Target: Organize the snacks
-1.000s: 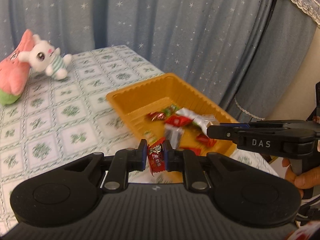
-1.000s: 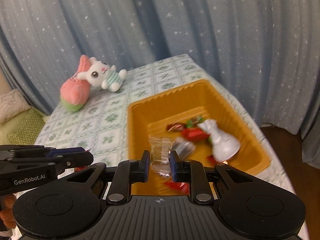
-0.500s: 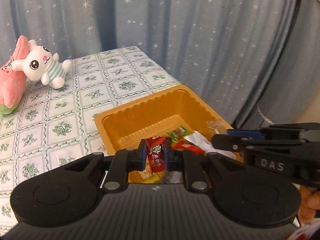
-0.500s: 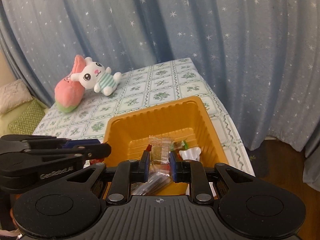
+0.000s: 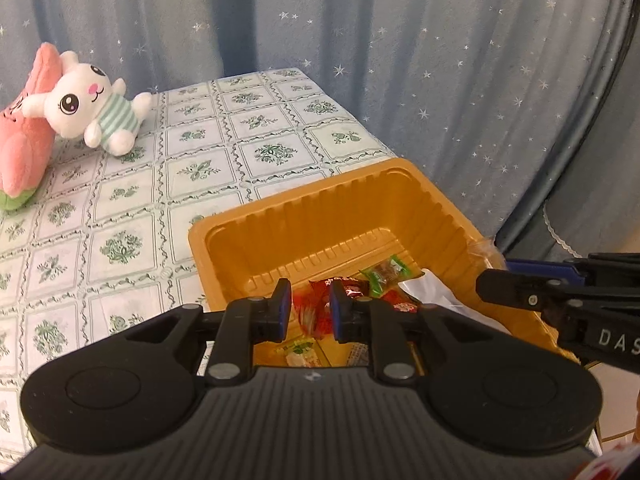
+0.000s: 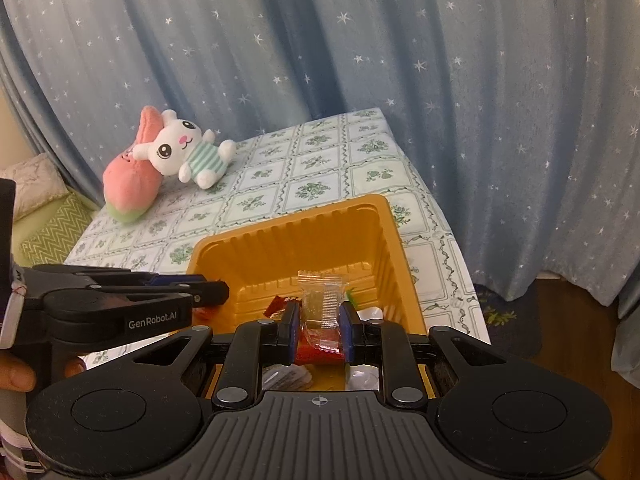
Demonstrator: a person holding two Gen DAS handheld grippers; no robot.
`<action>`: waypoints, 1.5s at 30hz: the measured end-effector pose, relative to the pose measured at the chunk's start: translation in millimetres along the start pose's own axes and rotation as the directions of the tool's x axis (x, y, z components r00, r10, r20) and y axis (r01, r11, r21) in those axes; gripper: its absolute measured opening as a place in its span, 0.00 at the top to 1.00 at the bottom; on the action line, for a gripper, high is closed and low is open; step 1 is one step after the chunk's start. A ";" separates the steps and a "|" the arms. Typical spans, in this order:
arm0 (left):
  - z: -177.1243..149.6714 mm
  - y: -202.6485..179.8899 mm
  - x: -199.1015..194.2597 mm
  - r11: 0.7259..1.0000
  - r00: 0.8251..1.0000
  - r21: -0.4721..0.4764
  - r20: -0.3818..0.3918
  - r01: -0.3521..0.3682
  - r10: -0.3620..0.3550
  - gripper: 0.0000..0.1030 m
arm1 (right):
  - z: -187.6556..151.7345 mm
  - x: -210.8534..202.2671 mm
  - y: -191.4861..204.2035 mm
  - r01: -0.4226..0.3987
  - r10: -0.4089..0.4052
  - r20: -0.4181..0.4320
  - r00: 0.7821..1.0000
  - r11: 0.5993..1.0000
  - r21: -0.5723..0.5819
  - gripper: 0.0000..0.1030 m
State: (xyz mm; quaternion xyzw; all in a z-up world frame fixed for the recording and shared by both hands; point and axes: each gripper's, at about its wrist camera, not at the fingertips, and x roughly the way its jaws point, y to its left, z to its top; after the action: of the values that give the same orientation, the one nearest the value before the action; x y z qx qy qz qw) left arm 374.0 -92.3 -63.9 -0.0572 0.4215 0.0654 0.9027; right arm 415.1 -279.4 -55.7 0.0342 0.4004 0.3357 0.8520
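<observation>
An orange tray (image 5: 304, 196) with several wrapped snacks in it stands near the table's right edge. My left gripper (image 5: 311, 308) hangs over the tray's near end. Its jaws are opening, and a red packet (image 5: 314, 314) shows blurred between them, sunk low and loose from the pads. My right gripper (image 6: 319, 328) is shut on a clear-wrapped snack (image 6: 322, 300) that sticks up above the tray (image 6: 280, 228). Each gripper also shows from the side in the other view: the right gripper (image 5: 492, 280) and the left gripper (image 6: 216, 290).
A white plush rabbit (image 5: 90, 112) leans on a pink plush (image 5: 24, 148) at the far left of the patterned tablecloth (image 5: 120, 208). Starred blue curtains hang close behind the table. The floor drops away right of the tray. A hand (image 6: 16, 376) holds the left gripper.
Both grippers have moved forward over the tray's near end. The left jaws have parted slightly and the red packet has slipped lower between them. The right still clamps the clear packet.
</observation>
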 end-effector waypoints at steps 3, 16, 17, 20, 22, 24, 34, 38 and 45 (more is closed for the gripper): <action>-3.6 -2.1 -2.9 1.000 1.000 -0.007 -0.001 0.005 -0.005 0.80 | -0.5 0.1 -2.9 -0.014 0.014 -0.003 1.000 1.000 0.000 0.79; -18.7 -0.1 -38.3 0.996 1.000 -0.085 0.012 -0.022 0.023 0.71 | 5.9 20.9 5.9 -0.071 0.070 -0.023 0.997 0.996 -0.053 0.79; -19.8 1.4 -42.3 0.996 1.000 -0.090 0.014 -0.027 0.028 0.70 | 7.6 22.5 8.0 -0.075 0.074 -0.019 0.997 0.995 -0.060 0.79; -23.2 6.1 -55.1 0.993 0.999 -0.108 0.024 -0.041 0.044 0.67 | 12.8 26.2 15.8 -0.090 0.091 0.008 0.996 0.992 -0.083 0.79; -25.7 9.0 -64.4 0.992 0.998 -0.114 0.031 -0.050 0.054 0.66 | 15.9 29.3 21.0 -0.096 0.097 0.005 0.995 0.991 -0.094 0.79; -28.7 10.8 -74.4 0.991 0.997 -0.115 0.039 -0.063 0.068 0.65 | 17.7 30.2 25.2 -0.099 0.100 0.003 0.995 0.990 -0.100 0.78; -59.4 23.9 -122.2 0.993 0.997 -0.102 0.037 -0.064 0.068 0.53 | -14.4 -15.7 35.9 -0.051 0.054 0.039 0.998 0.996 -0.070 0.22; -77.4 32.9 -142.2 0.995 0.998 -0.085 0.031 -0.053 0.055 0.53 | -35.1 -38.4 45.0 -0.009 0.010 0.029 1.000 1.000 -0.025 0.19; -106.5 55.4 -179.7 0.998 0.999 -0.049 0.032 -0.025 0.027 0.50 | -73.4 -79.0 78.7 0.041 -0.041 0.023 0.999 0.998 0.038 0.17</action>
State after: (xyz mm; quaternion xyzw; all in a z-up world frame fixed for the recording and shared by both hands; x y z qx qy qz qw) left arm 170.2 -67.1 3.5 -0.0727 0.4054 0.0882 0.9070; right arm 284.6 -281.4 -27.6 0.0460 0.3972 0.3101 0.8625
